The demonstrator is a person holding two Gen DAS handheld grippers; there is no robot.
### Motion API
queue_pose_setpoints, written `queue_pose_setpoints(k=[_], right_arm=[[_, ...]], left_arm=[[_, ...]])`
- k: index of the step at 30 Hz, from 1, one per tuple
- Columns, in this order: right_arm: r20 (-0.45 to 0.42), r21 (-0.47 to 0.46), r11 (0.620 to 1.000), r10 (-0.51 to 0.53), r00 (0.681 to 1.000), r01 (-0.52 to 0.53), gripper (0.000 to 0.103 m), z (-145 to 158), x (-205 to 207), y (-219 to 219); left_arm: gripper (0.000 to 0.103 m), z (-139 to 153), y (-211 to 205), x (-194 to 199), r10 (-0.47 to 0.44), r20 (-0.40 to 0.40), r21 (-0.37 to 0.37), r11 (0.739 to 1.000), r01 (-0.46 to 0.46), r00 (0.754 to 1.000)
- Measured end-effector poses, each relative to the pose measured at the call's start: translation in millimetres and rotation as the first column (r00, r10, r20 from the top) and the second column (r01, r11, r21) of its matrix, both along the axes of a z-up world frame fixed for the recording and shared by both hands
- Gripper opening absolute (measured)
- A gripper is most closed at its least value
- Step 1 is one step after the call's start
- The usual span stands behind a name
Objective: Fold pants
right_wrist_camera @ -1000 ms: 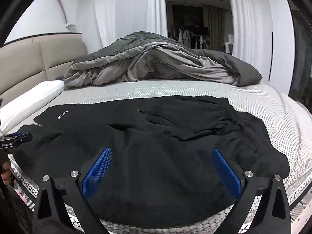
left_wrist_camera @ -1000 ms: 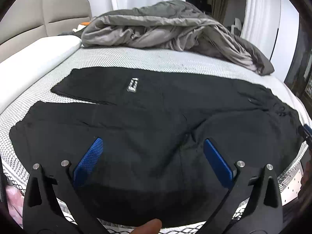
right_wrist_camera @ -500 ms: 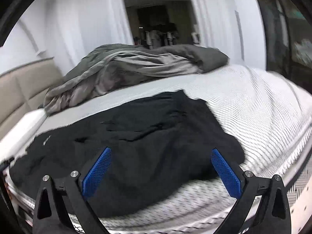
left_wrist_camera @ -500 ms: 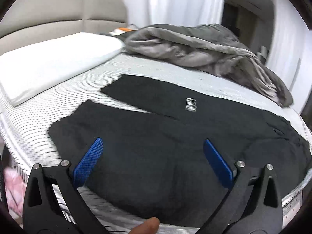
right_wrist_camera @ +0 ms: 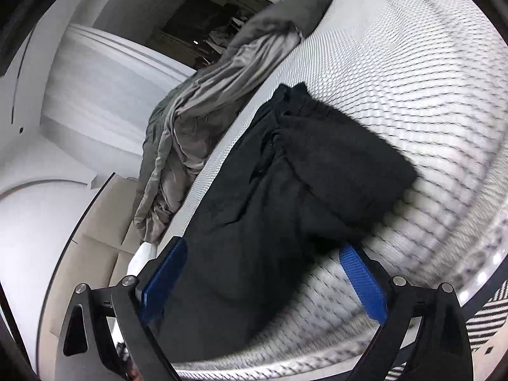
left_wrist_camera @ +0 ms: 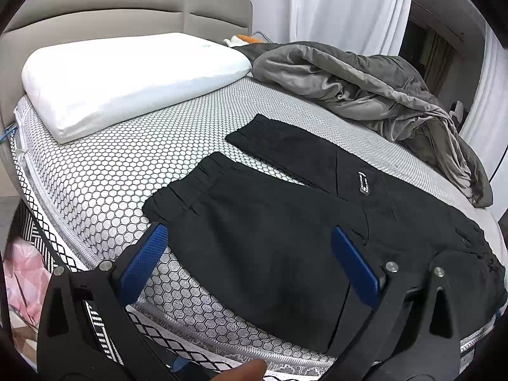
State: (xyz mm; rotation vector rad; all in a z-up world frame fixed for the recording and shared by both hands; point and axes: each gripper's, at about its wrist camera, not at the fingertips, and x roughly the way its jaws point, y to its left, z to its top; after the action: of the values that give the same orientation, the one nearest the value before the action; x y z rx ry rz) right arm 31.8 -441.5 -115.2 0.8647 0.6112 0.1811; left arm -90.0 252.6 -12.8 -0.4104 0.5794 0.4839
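Note:
Black pants [left_wrist_camera: 273, 231] lie spread flat on the bed, both leg cuffs pointing toward the pillow, a small white label on the far leg. My left gripper [left_wrist_camera: 250, 254] is open and empty, just above the near leg close to its cuff. In the right wrist view, which is rolled sideways and blurred, the waist end of the pants [right_wrist_camera: 285, 174] lies bunched on the mattress. My right gripper [right_wrist_camera: 263, 273] is open and empty, over the near edge of the waist end.
A white pillow [left_wrist_camera: 127, 76] lies at the head of the mattress [left_wrist_camera: 104, 174]. A crumpled grey duvet [left_wrist_camera: 365, 95] lies along the far side and shows in the right wrist view [right_wrist_camera: 206, 120]. A beige headboard [left_wrist_camera: 127, 3] stands behind. Pink fabric [left_wrist_camera: 22, 282] lies beside the bed.
My left gripper has swung left toward the leg cuffs and the pillow. My right gripper has swung right to the waist end and rolled sideways. Both stayed open.

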Motion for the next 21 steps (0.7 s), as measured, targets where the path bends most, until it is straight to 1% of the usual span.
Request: queue_pose_setpoints(k=[2, 3, 4, 6, 7, 8, 11, 13, 14, 16, 17, 18, 19, 20, 21], right_arm=[[-0.002, -0.094, 0.994, -0.062, 0.998, 0.061, 0.085, 11.4, 11.9, -0.7], [-0.007, -0.123, 0.990, -0.073, 0.997, 0.072, 0.076, 12.9, 14.1, 0.0], [-0.027, -0.165, 0.982, -0.096, 0.995, 0.090, 0.064, 11.3, 15.9, 0.9], [-0.083, -0.225, 0.969, -0.125, 0.989, 0.103, 0.048, 2.0, 15.4, 1.0], [-0.109, -0.224, 0.970, -0.125, 0.986, 0.098, 0.048, -4.0, 14.7, -1.0], [-0.115, -0.199, 0.975, -0.126, 0.985, 0.101, 0.048, -8.3, 12.5, -5.3], [-0.086, -0.132, 0.983, -0.136, 0.987, 0.124, 0.049, -13.8, -7.1, -16.2], [-0.062, -0.077, 0.987, -0.145, 0.987, 0.141, 0.060, -16.0, -14.6, -22.2], [-0.053, -0.054, 0.987, -0.151, 0.987, 0.148, 0.062, -16.7, -16.9, -25.0], [-0.042, -0.049, 0.987, -0.156, 0.987, 0.154, 0.063, -14.9, -18.5, -25.8], [-0.035, -0.055, 0.986, -0.158, 0.987, 0.156, 0.063, -13.1, -18.2, -24.8], [-0.033, -0.059, 0.986, -0.157, 0.987, 0.155, 0.063, -12.3, -19.6, -24.0], [-0.034, -0.059, 0.987, -0.152, 0.988, 0.150, 0.063, -11.5, -21.4, -23.8], [-0.036, -0.055, 0.988, -0.146, 0.989, 0.144, 0.063, -8.1, -18.6, -19.4], [-0.035, -0.049, 0.989, -0.139, 0.990, 0.137, 0.063, -8.3, -17.7, -18.0]], left_arm=[[0.102, -1.4, -6.8, 3.4, -0.004, -0.012, -0.001, 1.000, 0.004, 1.000], [0.102, -2.1, -6.4, 2.8, -0.008, -0.015, -0.002, 1.000, 0.008, 1.000], [0.102, -2.3, -7.8, 3.2, -0.010, -0.017, -0.004, 1.000, 0.010, 1.000], [0.102, -2.4, -7.9, 1.9, 0.002, -0.017, -0.004, 1.000, -0.002, 1.000], [0.102, -2.6, -6.8, 2.0, 0.009, -0.015, -0.008, 1.000, -0.009, 1.000], [0.102, -3.2, -3.7, -0.8, 0.017, -0.013, -0.016, 1.000, -0.017, 1.000], [0.102, -5.9, 6.3, -6.8, 0.046, -0.013, -0.043, 0.998, -0.047, 0.999], [0.102, -9.6, 14.2, -11.1, 0.066, -0.018, -0.068, 0.995, -0.067, 0.998], [0.102, -11.6, 18.2, -13.1, 0.069, -0.019, -0.091, 0.993, -0.071, 0.997], [0.100, -14.9, 24.9, -15.3, 0.059, -0.010, -0.132, 0.989, -0.060, 0.998], [0.094, -16.6, 27.4, -15.6, 0.057, -0.014, -0.146, 0.988, -0.058, 0.998], [0.084, -19.3, 30.3, -17.3, 0.050, -0.020, -0.168, 0.984, -0.053, 0.999], [0.079, -22.6, 33.3, -17.7, 0.038, -0.028, -0.198, 0.979, -0.043, 0.999], [0.068, -26.4, 35.7, -17.9, 0.022, -0.034, -0.237, 0.971, -0.029, 0.999], [0.062, -29.8, 36.9, -18.8, -0.012, -0.015, -0.285, 0.958, 0.007, 1.000]])
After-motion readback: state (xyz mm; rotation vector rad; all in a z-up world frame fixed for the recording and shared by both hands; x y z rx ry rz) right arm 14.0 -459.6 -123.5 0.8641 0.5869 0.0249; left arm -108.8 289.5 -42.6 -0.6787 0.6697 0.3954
